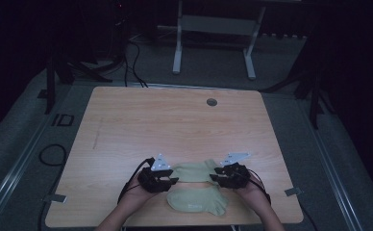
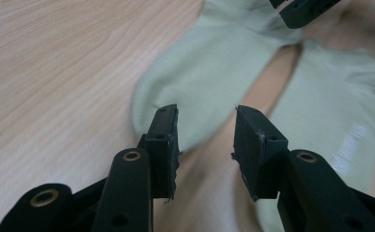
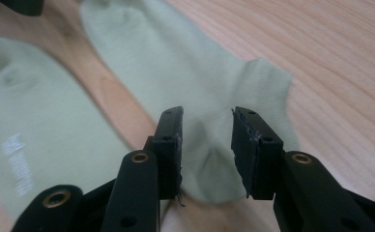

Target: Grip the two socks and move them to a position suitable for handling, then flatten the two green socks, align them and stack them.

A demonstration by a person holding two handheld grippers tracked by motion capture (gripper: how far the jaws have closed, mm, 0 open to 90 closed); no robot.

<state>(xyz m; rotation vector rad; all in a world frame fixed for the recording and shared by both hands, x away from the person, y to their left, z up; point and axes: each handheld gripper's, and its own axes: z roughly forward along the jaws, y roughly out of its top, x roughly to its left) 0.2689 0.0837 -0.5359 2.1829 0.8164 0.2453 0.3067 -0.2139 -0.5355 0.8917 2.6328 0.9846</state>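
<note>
Green far sock (image 1: 192,172) | left claw (image 1: 173,181) agape | right claw (image 1: 214,174) agape

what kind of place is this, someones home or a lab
Most likely a lab or recording room, not a home: a bare light wooden table stands on grey carpet, black cables trail over the floor, and a white metal desk frame stands behind.

Far sock (image 1: 192,172) partly hidden at both ends under left gripper (image 1: 167,181) and right gripper (image 1: 219,177) near tabletop's (image 1: 175,120) front edge. Near sock (image 3: 16,135) cut off by left edge in right gripper view; white print on it blurred, unreadable. Forearms cut off at bottom edge in high view.
</note>
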